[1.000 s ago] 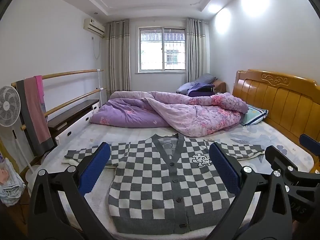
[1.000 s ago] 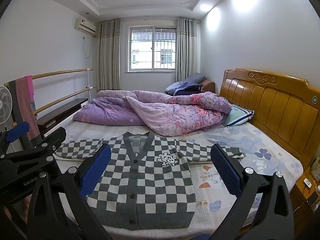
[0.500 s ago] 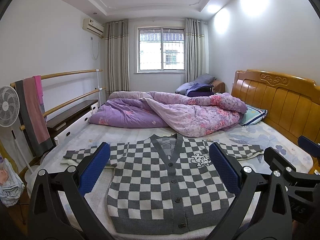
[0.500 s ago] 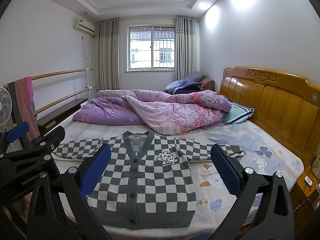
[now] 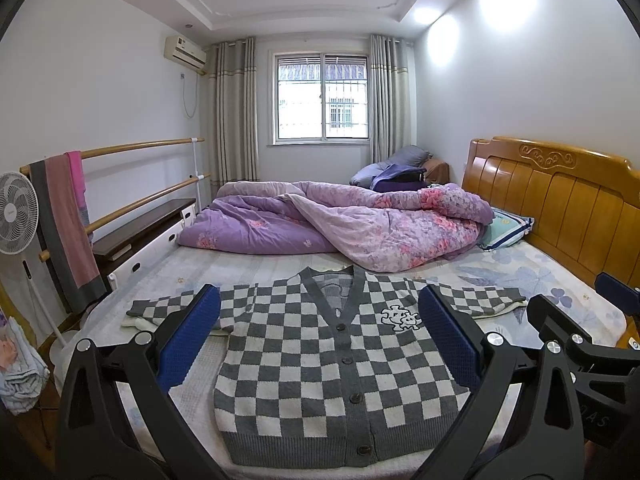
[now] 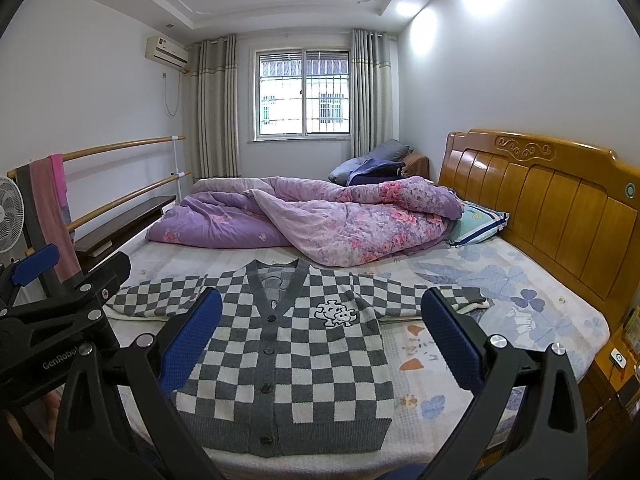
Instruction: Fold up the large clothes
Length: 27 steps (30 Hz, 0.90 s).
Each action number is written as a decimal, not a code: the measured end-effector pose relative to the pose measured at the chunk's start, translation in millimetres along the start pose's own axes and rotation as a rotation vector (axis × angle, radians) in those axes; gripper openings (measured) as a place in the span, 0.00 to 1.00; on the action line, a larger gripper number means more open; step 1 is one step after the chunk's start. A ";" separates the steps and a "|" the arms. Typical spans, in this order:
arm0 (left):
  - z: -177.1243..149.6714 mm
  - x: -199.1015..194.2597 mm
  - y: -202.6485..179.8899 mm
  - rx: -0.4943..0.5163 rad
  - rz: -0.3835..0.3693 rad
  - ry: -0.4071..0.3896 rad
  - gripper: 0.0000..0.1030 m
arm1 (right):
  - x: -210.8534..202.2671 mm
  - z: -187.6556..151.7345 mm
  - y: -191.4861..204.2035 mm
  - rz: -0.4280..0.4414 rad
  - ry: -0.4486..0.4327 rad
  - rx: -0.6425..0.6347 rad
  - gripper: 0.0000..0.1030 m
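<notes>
Bedroom light falls on a wide bed with a pale floral sheet (image 6: 520, 280), and nearest us both tools hang above its foot edge: our left gripper (image 5: 320, 340) and right gripper (image 6: 322, 340) each have blue-padded fingers spread wide, holding nothing. Just beyond lies the grey-and-cream checked knit cardigan (image 5: 320, 360), buttoned, flat, sleeves stretched out toward 9 and 3 o'clock. We judge it soft, fairly thick and stretchy, unlikely to slip but prone to sag, so we would pinch the left cuff (image 5: 138, 312) and right cuff (image 6: 476, 296), or the ribbed hem corners. Farther, at 12 o'clock, a crumpled purple floral quilt (image 5: 340, 228) lies well apart.
</notes>
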<state>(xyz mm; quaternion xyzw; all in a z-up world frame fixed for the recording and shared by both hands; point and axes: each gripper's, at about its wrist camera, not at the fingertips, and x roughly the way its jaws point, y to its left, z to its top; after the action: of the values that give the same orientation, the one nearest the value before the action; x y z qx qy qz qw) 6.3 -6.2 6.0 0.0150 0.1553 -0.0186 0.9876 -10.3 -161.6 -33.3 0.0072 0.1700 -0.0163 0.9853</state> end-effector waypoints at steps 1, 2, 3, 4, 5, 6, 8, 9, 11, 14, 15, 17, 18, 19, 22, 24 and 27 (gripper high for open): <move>-0.5 0.1 1.0 0.000 0.000 0.000 0.95 | 0.3 -0.1 -0.6 0.000 0.001 0.001 0.93; 0.2 0.1 0.6 0.000 0.000 0.000 0.95 | 0.0 -0.4 -1.0 0.001 0.001 0.001 0.93; 0.9 0.1 0.6 0.001 -0.001 0.001 0.95 | 0.0 -1.0 -1.2 0.002 0.000 0.001 0.93; 0.3 -0.1 0.8 0.001 -0.001 0.002 0.95 | 0.0 -0.4 -1.1 0.001 0.000 0.002 0.93; -0.2 -0.1 0.8 0.002 0.000 0.001 0.95 | 0.0 -0.6 -1.3 0.001 0.001 0.002 0.93; 0.5 -0.1 0.0 0.003 0.000 0.002 0.95 | 0.0 -1.2 -1.6 0.000 0.002 0.002 0.93; 0.4 -0.1 1.0 0.001 -0.001 0.001 0.95 | 0.1 -2.4 -2.4 0.001 0.003 0.004 0.93; -0.3 0.0 1.3 0.001 -0.001 0.001 0.95 | 0.1 -2.7 -2.4 0.001 0.002 0.005 0.93; -0.2 0.0 0.9 0.002 -0.001 0.002 0.95 | 0.2 -3.1 -2.0 -0.001 0.003 0.003 0.93; 0.1 0.0 0.5 0.001 -0.002 0.002 0.95 | 0.4 -2.6 -2.6 0.000 0.003 0.003 0.93; -0.6 0.2 0.9 0.001 -0.001 0.002 0.95 | 0.4 -2.9 -3.0 0.002 0.003 0.004 0.93; -0.5 0.4 0.5 0.000 -0.001 0.001 0.95 | 0.3 -3.5 -2.2 0.001 0.003 0.004 0.93; 0.4 0.8 -0.3 -0.001 -0.002 0.002 0.95 | 0.2 -4.3 -2.0 -0.001 0.002 0.004 0.93; -0.4 0.4 -0.2 0.001 0.000 0.003 0.95 | 0.5 -3.1 -2.5 0.000 0.003 0.003 0.93; -0.6 0.6 -0.3 0.001 0.000 0.001 0.95 | 0.6 -3.9 -3.7 0.004 0.004 0.007 0.93; 0.3 1.0 -1.0 0.002 0.001 0.001 0.95 | 0.6 -4.8 -3.7 0.004 0.004 0.007 0.93; 0.4 0.8 -0.4 0.001 -0.001 0.002 0.95 | 0.2 -5.4 -3.8 0.003 0.004 0.007 0.93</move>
<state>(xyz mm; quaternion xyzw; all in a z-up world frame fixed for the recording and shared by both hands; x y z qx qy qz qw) 7.2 -6.6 6.1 0.0156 0.1564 -0.0190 0.9874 -12.0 -165.3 -38.6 0.0107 0.1717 -0.0155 0.9850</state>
